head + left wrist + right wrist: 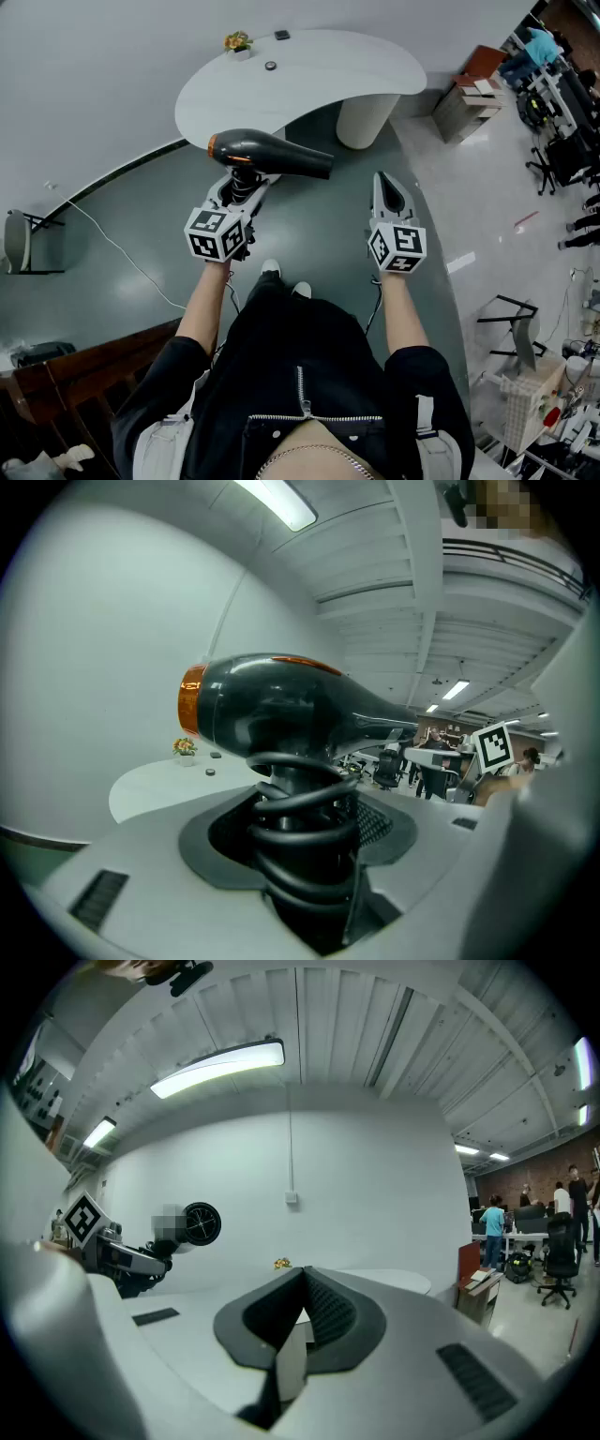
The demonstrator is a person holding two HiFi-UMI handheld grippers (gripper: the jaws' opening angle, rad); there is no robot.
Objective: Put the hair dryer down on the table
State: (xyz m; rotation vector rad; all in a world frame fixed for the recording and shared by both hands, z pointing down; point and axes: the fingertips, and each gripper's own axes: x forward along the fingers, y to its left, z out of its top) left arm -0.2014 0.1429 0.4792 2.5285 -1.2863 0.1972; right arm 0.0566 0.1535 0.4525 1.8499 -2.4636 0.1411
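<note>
A black hair dryer [267, 153] with an orange rear ring is held in the air by its handle, barrel lying level and nozzle pointing right. My left gripper [242, 187] is shut on the handle, around which the black cord [298, 832] is coiled. The dryer's body [272, 710] fills the left gripper view. The white curved table [309, 75] lies ahead of and below the dryer. My right gripper [388, 195] is shut and empty, level with the left one and to its right; its closed pads [302, 1312] meet in the right gripper view, where the dryer's nozzle [200, 1223] shows at left.
On the table stand a small flower pot [237, 41], a dark square object [281, 35] and a small round object [270, 66]. The table's white pedestal [361, 117] is on the right. Boxes [469, 98], chairs and desks stand at far right. A cable [112, 248] runs across the floor.
</note>
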